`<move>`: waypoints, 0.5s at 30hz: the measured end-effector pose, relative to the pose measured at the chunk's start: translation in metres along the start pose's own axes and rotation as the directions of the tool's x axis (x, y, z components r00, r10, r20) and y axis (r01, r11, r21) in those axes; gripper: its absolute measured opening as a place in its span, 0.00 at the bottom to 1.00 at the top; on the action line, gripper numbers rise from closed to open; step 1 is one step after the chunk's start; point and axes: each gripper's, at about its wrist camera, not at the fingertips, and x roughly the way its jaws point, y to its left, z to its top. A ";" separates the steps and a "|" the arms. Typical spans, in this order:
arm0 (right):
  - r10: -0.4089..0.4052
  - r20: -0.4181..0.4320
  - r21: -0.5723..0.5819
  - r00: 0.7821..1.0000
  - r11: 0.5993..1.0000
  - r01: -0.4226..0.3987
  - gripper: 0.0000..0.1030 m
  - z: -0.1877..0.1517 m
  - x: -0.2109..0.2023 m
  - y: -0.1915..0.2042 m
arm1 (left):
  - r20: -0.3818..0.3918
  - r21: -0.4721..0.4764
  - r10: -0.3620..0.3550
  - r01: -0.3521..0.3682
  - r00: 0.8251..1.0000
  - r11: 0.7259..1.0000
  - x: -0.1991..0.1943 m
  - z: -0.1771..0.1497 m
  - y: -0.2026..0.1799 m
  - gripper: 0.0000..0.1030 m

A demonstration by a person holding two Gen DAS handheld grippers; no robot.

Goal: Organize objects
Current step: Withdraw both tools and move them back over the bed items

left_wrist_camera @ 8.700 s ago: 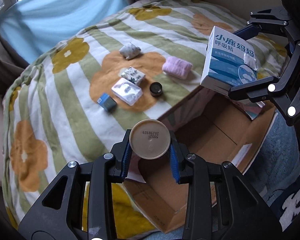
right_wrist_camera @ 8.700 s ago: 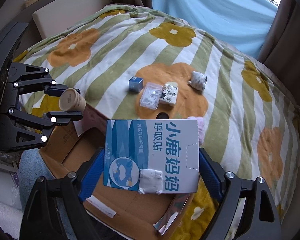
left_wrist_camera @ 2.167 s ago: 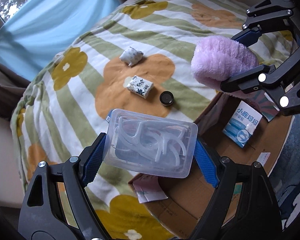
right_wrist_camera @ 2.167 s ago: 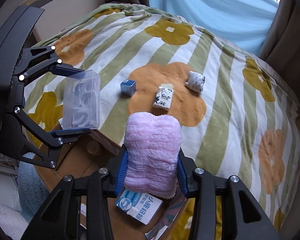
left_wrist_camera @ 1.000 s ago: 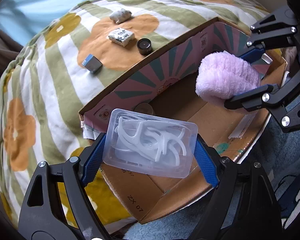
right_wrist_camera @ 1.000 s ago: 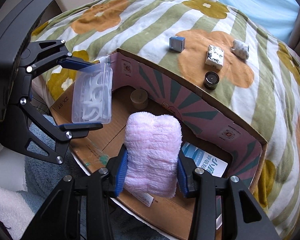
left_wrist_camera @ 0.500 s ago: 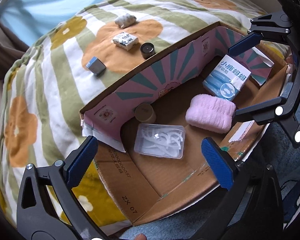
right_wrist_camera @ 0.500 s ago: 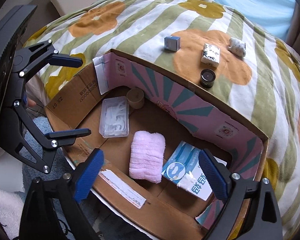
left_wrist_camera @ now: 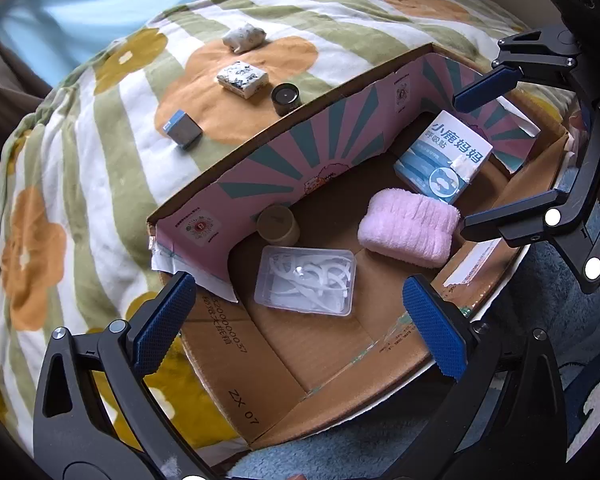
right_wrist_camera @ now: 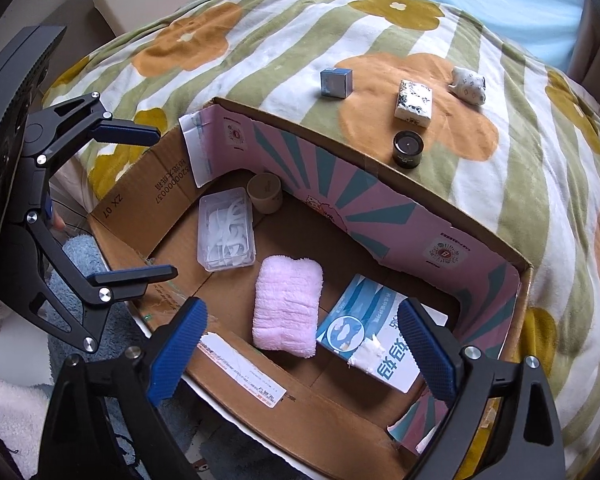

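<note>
An open cardboard box (left_wrist_camera: pixel 308 132) (right_wrist_camera: pixel 364 196) stands against the bed. Inside lie a clear case of floss picks (left_wrist_camera: pixel 306 280) (right_wrist_camera: pixel 227 234), a tan round tub (left_wrist_camera: pixel 278 224) (right_wrist_camera: pixel 265 192), a pink towel roll (left_wrist_camera: pixel 408 228) (right_wrist_camera: pixel 287 306) and a blue-white carton (left_wrist_camera: pixel 444 162) (right_wrist_camera: pixel 374 346). My left gripper (left_wrist_camera: pixel 300 326) (right_wrist_camera: pixel 138 202) is open and empty above the box's near left. My right gripper (right_wrist_camera: pixel 300 354) (left_wrist_camera: pixel 496 152) is open and empty above the box's right side.
On the striped flower blanket (left_wrist_camera: pixel 80 168) (right_wrist_camera: pixel 520 184) behind the box lie a small blue-grey cube (left_wrist_camera: pixel 182 128) (right_wrist_camera: pixel 336 83), a patterned white packet (left_wrist_camera: pixel 242 78) (right_wrist_camera: pixel 414 104), a black round jar (left_wrist_camera: pixel 286 98) (right_wrist_camera: pixel 408 148) and a white pouch (left_wrist_camera: pixel 244 38) (right_wrist_camera: pixel 468 86). A blue rug (left_wrist_camera: pixel 560 304) lies beside the box.
Both grippers opened: the floss case dropped from the left and the pink towel from the right into the box. In the last half second both grippers pulled back slightly.
</note>
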 end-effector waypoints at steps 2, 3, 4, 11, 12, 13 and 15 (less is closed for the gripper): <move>0.000 -0.002 -0.003 1.000 1.000 0.000 0.92 0.000 0.000 0.001 | -0.001 0.000 -0.001 0.001 1.000 1.000 0.000 0.000 -0.001 1.00; -0.003 -0.006 -0.030 1.000 1.000 0.003 0.92 -0.001 0.000 0.001 | -0.001 -0.001 -0.002 0.002 1.000 1.000 0.000 0.000 -0.001 1.00; -0.003 -0.007 -0.031 1.000 1.000 0.002 0.92 -0.001 0.000 0.001 | 0.001 -0.002 -0.004 0.004 1.000 1.000 0.000 0.000 -0.001 1.00; 0.012 -0.014 -0.012 1.000 1.000 -0.012 0.92 0.001 -0.005 0.000 | 0.009 -0.010 -0.026 0.026 1.000 1.000 -0.011 0.001 0.001 1.00; 0.011 -0.014 -0.009 1.000 1.000 -0.011 0.92 0.002 -0.006 -0.001 | 0.012 -0.010 -0.029 0.030 0.999 1.000 -0.015 0.003 0.002 1.00; 0.010 -0.012 -0.004 1.000 1.000 -0.010 0.92 0.003 -0.010 -0.002 | 0.017 -0.013 -0.029 0.029 0.999 0.999 -0.020 0.005 0.004 1.00; 0.002 0.003 -0.005 1.000 1.000 -0.002 0.92 0.008 -0.020 -0.004 | 0.033 -0.018 -0.022 0.023 0.999 1.000 -0.033 0.010 0.010 1.00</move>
